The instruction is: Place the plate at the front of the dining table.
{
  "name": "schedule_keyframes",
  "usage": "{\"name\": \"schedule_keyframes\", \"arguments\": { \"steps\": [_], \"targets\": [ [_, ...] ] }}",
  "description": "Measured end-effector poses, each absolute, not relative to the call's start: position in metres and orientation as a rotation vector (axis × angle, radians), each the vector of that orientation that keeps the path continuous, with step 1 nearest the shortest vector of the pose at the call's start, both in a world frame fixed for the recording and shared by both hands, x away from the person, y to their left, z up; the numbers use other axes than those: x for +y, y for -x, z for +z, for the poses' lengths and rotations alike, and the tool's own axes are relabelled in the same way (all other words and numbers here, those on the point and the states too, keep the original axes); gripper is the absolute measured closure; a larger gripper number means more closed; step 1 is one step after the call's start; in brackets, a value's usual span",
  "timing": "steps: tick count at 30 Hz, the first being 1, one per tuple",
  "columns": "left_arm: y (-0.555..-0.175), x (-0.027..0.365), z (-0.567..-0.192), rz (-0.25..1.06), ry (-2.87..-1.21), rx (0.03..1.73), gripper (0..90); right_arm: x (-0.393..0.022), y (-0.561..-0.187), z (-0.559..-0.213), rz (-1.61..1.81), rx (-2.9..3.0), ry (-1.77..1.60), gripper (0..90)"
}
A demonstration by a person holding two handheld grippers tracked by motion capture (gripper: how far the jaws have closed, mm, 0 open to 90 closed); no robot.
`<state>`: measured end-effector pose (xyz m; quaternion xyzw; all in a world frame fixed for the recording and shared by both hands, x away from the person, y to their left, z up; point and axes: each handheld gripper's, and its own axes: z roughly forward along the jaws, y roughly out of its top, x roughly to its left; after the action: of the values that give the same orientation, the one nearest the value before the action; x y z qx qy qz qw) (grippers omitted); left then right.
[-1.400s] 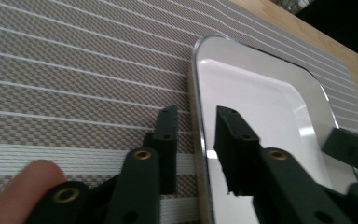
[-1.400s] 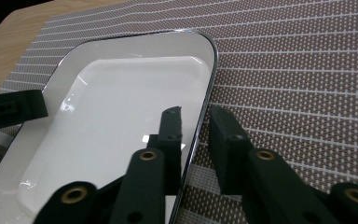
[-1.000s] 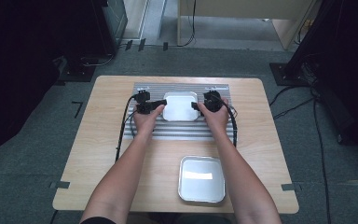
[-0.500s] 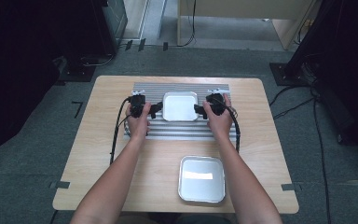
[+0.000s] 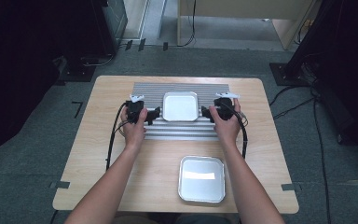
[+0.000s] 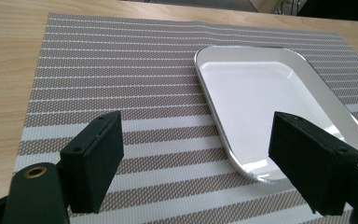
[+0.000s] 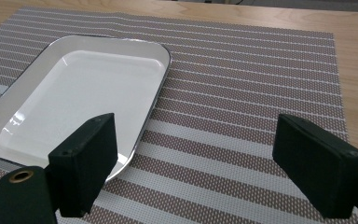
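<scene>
One table [image 5: 98,154] of pale wood was noted, standing on grey floor. One striped mat [image 5: 186,133] was laid across its far half. Two trays were counted: a white tray [image 5: 180,106] with a dark rim, set on the mat toward its far edge, and a metal tray [image 5: 202,178] on bare wood at the near edge, well apart from the first. Two tools were counted, one in each hand.

The left tool [image 5: 153,113] was held just beside the left side of the white tray, the right tool [image 5: 206,112] just beside its right side; the tray lay between them, touched by neither. Both sets of jaws had just been opening and were recorded as standing wide, with nothing gripped.

The high view gave what the others did not: the metal tray, both forearms, the trailing cables and the whole table. From the left gripper view [image 6: 209,163] the tray's near corner was seen past the right-hand jaw, and the mat's fine weave was made out. From the right gripper view [image 7: 196,168] the tray's rim and its glossy inside were seen behind the left-hand jaw, with only mat between the pads.
</scene>
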<state>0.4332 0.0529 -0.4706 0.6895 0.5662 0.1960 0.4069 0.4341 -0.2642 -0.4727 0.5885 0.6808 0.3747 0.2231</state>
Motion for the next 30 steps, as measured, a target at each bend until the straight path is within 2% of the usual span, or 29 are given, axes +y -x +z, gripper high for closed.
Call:
{"name": "schedule_keyframes", "arguments": {
  "steps": [30],
  "targets": [
    [-0.378,0.102,-0.47,0.544,-1.726,1.416,18.0,-0.287,-0.372,-0.467,1.124,1.897,-1.532,14.3]
  ]
}}
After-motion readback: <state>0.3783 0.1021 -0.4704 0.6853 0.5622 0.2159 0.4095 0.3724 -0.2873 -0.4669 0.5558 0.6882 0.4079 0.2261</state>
